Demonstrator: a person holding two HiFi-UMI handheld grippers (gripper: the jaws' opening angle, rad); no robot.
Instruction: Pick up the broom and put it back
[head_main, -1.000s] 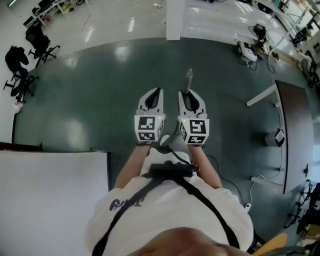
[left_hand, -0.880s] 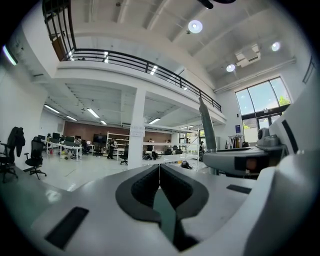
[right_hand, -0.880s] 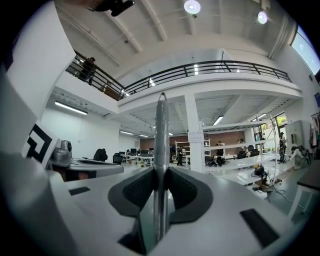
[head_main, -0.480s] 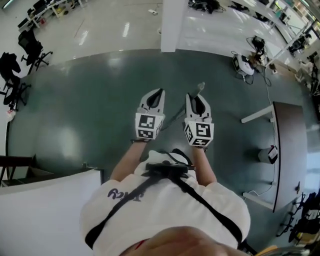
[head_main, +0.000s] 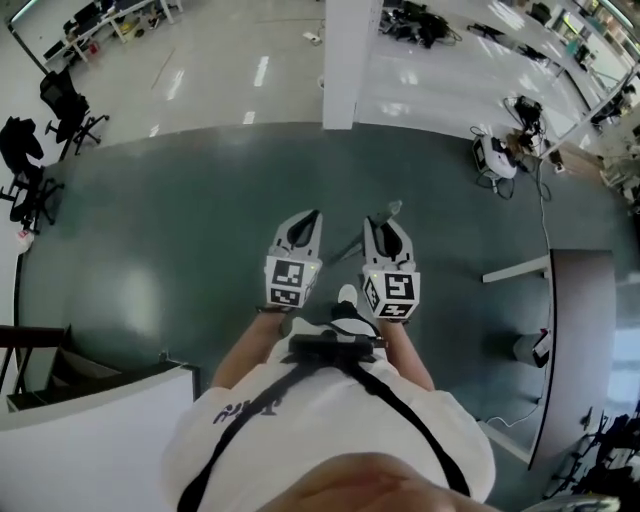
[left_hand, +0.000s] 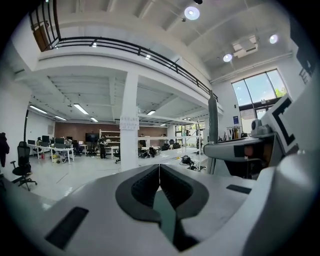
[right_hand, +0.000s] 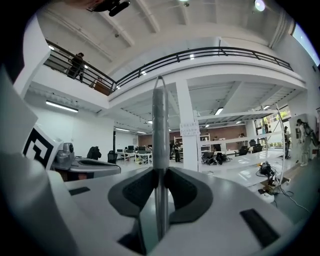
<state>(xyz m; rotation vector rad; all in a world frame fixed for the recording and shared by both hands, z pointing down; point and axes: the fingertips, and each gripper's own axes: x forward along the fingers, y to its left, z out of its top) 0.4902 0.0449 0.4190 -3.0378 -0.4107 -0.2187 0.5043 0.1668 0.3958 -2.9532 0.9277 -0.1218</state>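
Broom handle (right_hand: 158, 120) is pinched between the jaws of the right gripper (right_hand: 160, 172). Its long axis runs upright through the centre of that view, and its top end is well above the jaws. The left gripper (left_hand: 159, 169) sits just beside, jaws together on nothing. Judging by this, the right hand alone carries it; no storage spot is evident.

You stand on the glossy dark green floor (head_main: 180, 230), your white left hand-held gripper (head_main: 310, 215) and right hand-held gripper (head_main: 378, 222) side by side. A slim grey broom handle (head_main: 390, 209) juts beyond the right one. A white square pillar (head_main: 350, 60) stands far ahead.
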